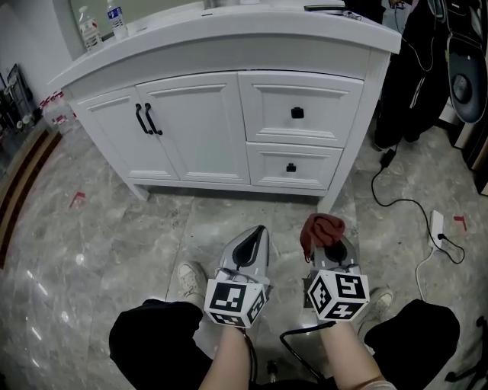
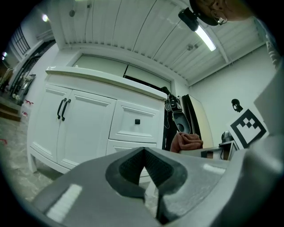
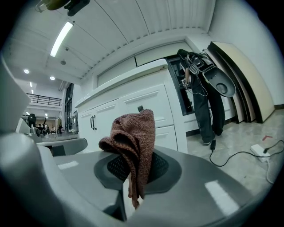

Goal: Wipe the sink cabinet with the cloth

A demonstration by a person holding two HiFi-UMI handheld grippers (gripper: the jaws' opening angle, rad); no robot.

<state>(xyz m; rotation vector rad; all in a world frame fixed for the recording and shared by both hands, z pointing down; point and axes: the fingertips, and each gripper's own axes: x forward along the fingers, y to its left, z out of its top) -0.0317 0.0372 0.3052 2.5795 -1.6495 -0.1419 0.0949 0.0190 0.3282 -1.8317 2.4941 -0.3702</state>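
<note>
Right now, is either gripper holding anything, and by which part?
The right gripper is shut on the reddish-brown cloth, pinching it across a bunched fold, with a wad sticking out past the tips. The left gripper is shut and holds nothing.

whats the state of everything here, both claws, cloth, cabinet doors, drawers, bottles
left claw: shut, empty
right claw: shut on the cloth
cloth: bunched, clamped between the jaws
cabinet doors: both closed
drawers: both closed
bottles: upright on the countertop
</note>
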